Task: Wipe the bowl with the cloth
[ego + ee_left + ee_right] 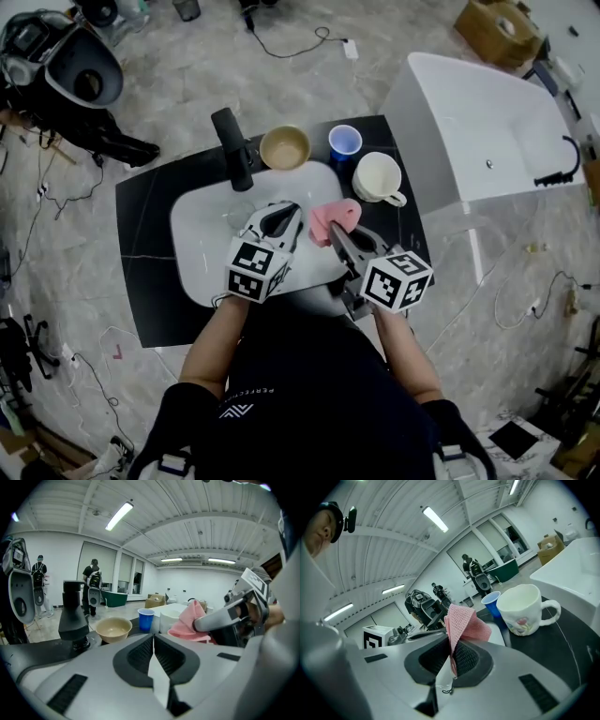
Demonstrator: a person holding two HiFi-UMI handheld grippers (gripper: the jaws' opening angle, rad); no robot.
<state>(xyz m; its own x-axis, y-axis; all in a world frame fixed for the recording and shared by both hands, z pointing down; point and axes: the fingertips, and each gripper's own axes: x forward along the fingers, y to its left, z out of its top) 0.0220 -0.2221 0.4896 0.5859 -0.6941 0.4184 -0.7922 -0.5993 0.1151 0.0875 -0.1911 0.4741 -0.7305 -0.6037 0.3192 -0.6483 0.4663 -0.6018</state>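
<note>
A tan bowl (285, 147) stands on the black counter behind the white sink (202, 253), and shows empty in the left gripper view (113, 628). A pink cloth (332, 218) sticks up from my right gripper (336, 234), whose jaws are shut on it (461, 625). The cloth hangs over the sink's right part, short of the bowl. My left gripper (284, 217) is over the sink's middle, its jaws shut with nothing between them (153, 641). It points toward the bowl. The pink cloth (190, 623) shows to the right in the left gripper view.
A black faucet (234, 148) stands left of the bowl. A blue cup (345, 142) and a white mug (379, 178) sit to the bowl's right on the counter. A white tub (487, 122) is at the right. People stand far off in the room.
</note>
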